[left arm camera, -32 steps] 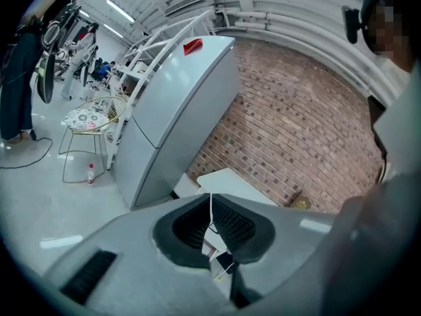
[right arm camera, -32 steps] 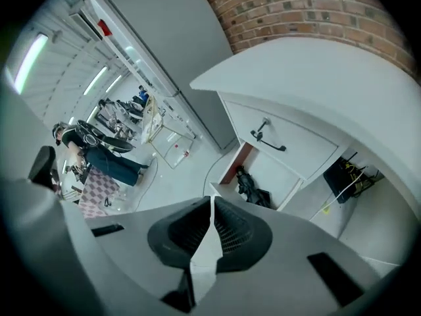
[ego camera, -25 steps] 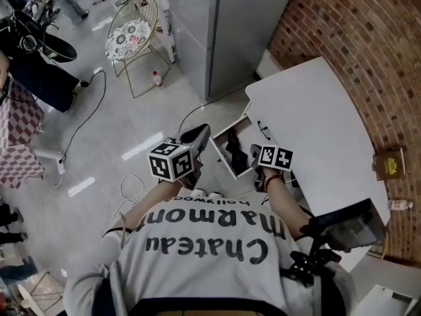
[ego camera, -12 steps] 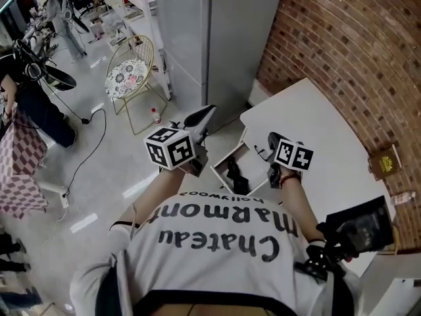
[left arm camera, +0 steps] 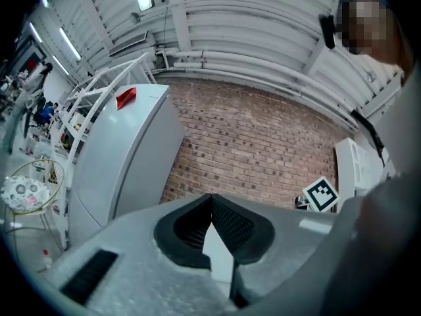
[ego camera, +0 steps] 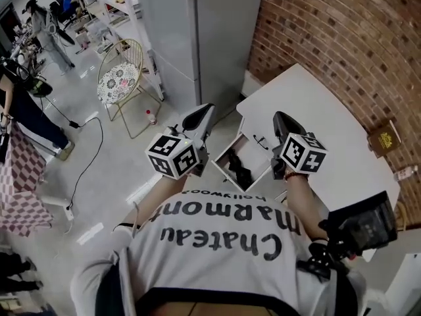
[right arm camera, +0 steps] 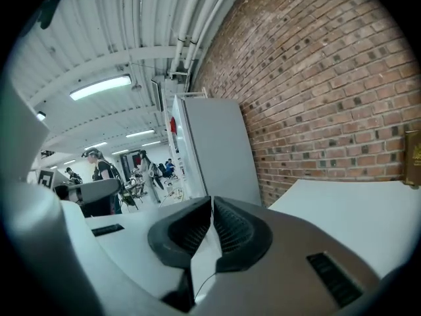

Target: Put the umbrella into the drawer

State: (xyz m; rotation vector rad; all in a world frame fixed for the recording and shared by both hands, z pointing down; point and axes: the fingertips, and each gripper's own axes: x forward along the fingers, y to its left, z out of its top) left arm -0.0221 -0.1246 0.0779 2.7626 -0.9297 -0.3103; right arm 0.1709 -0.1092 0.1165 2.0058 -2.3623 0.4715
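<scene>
The black folded umbrella (ego camera: 238,168) lies inside the open white drawer (ego camera: 222,158) under the white table (ego camera: 329,130), in the head view. My left gripper (ego camera: 202,115) and right gripper (ego camera: 283,120) have risen away from it since a second ago, so placing seems done. The left gripper view, then the right gripper view, show my jaws pressed together, holding nothing.

Head cam sits high up and looks steeply down over the person's shirt at the left gripper (ego camera: 205,110), right gripper (ego camera: 281,118) and white table (ego camera: 329,124). Each gripper cam rides close behind its own jaws, facing abt level — twd the brick wall (left arm camera: 263,143). All 3 views share the wall & tall grey cabinet (ego camera: 197,38).
</scene>
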